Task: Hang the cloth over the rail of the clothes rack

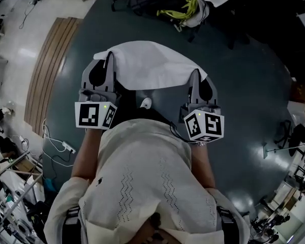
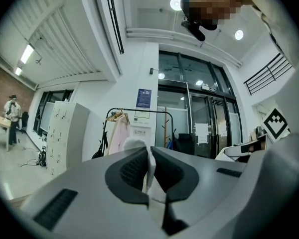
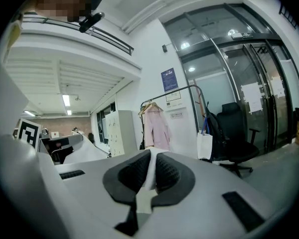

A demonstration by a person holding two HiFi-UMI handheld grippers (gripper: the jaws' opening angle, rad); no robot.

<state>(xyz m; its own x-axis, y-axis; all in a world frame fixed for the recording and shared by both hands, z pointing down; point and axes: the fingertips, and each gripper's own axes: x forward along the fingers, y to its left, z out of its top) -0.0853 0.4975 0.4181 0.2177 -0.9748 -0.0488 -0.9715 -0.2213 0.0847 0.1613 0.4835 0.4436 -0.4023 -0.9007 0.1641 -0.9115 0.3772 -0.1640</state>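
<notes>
A white cloth hangs stretched between my two grippers, in front of the person's chest and above the dark floor. My left gripper is shut on its left edge, and a fold of the cloth is pinched between the dark pads. My right gripper is shut on the right edge, with the cloth showing between its pads. The clothes rack stands far ahead by a white wall, its black rail carrying a pink garment. The right gripper view shows the same rack and pink garment.
Grey lockers stand left of the rack, with glass doors to its right. A black office chair and a white bag sit near the rack. A person stands far left. Bags and cables lie on the floor ahead.
</notes>
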